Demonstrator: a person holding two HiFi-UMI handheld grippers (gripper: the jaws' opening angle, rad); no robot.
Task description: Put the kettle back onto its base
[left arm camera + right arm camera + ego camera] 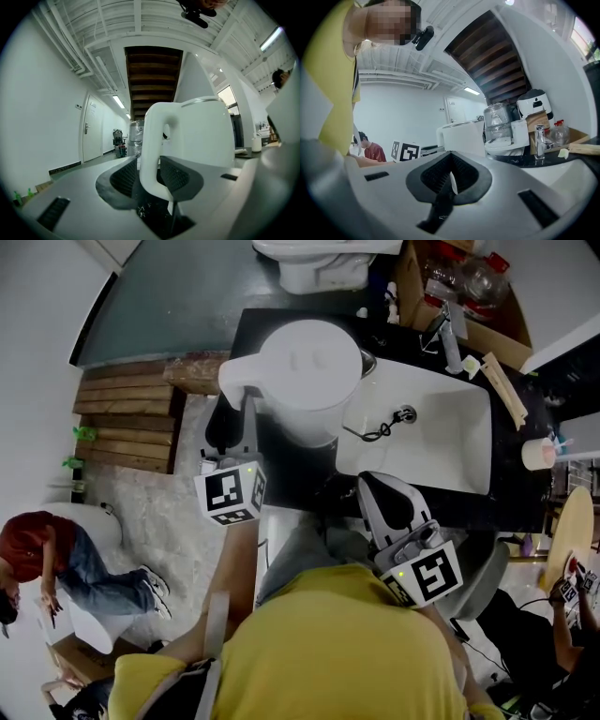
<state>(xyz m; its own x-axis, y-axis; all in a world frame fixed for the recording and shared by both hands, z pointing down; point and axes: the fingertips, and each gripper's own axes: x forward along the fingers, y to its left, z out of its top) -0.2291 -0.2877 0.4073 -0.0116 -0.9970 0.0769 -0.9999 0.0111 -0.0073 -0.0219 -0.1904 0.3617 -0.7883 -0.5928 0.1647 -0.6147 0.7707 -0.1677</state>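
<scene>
**Right gripper** [451,163]: nearest you, hanging over the near edge of the sink [441,451]. Its jaws are lying clenched together on nothing. It has no part in this step, so park it where it is, well apart from the kettle.

**Left gripper** [150,165]: pointing level at the kettle from its left. The jaws are standing wide and released. The handle [152,136] is standing between the pads, which are not biting on it.

**Kettle** [305,367]: white, upright, lid down, sitting on the dark counter [286,470] just left of the sink.

**Base**: hidden under the kettle body in every view, so you cannot tell from here whether the kettle is seated squarely.

**Step in hand (judged)**: you are letting go and backing out.
- Pull the left gripper straight back along the line it is pointing.
- Hold the jaws wide until both pads are clear of the handle's near face.
- Avoid rolling or swinging sideways. A pad catching the handle could drag or tip the kettle.
- Watch the body while you are retreating; a wobble would suggest it is not seated.

**Faucet** [450,338]: at the far end of the sink, out of your path.
</scene>
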